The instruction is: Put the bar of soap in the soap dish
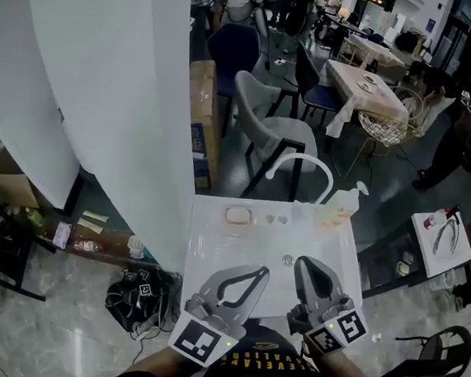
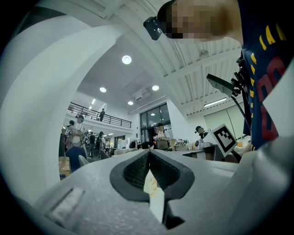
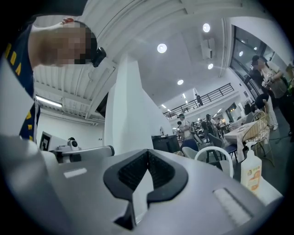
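In a busy hall of chairs and tables, a white desk with a curved tap carries the soap dish at its far left, with the bar of soap lying in it. Nearer the camera, the left tool and the right tool hover, both clenched on nothing.

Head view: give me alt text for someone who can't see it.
The grey left gripper and right gripper, both shut and empty, hover over a white washbasin. At its back edge sit a pale oval soap dish, seemingly holding the soap bar, a white arched tap and a white pump bottle.
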